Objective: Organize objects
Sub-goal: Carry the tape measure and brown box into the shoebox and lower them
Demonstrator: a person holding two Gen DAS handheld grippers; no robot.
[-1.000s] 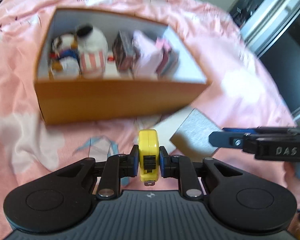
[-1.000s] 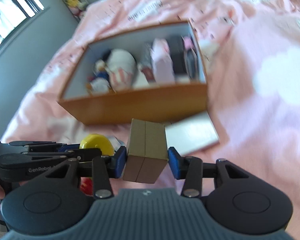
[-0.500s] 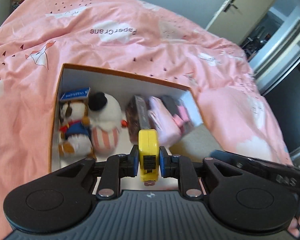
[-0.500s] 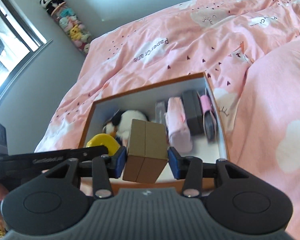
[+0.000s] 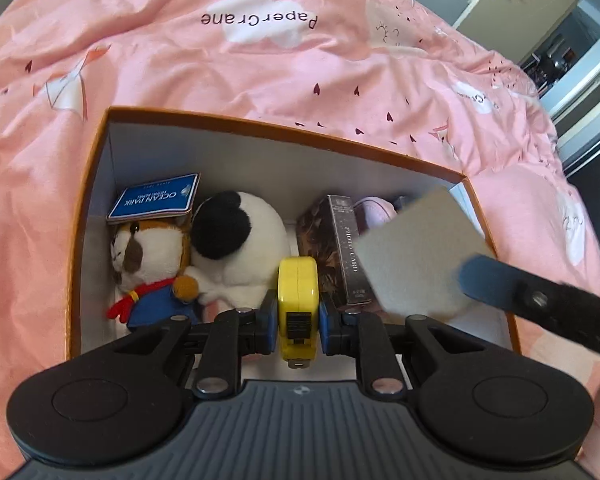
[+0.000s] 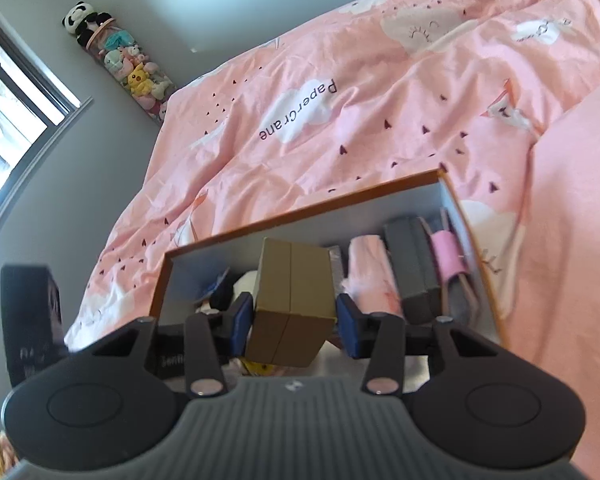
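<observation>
My left gripper [image 5: 298, 322] is shut on a yellow tape measure [image 5: 298, 300] and holds it above the near side of an open orange box [image 5: 284, 124]. My right gripper [image 6: 294, 326] is shut on a tan cardboard box [image 6: 294, 304], also over the orange box [image 6: 300, 210]. In the left wrist view the tan box [image 5: 416, 256] hangs over the right half of the orange box. Inside lie a brown-and-white plush [image 5: 152, 256], a panda-like plush [image 5: 236, 240], a photo card box [image 5: 340, 248], a pink pouch [image 6: 372, 280] and a grey case [image 6: 414, 264].
The box sits on a bed with a pink duvet [image 5: 260, 60]. A tube of plush toys [image 6: 120, 64] leans in the room corner by a window [image 6: 8, 92]. A door and doorway [image 5: 540, 12] lie at the far right.
Both grippers have risen from in front of the box and moved forward over it, each still holding its object. The box's inside now shows from above.
</observation>
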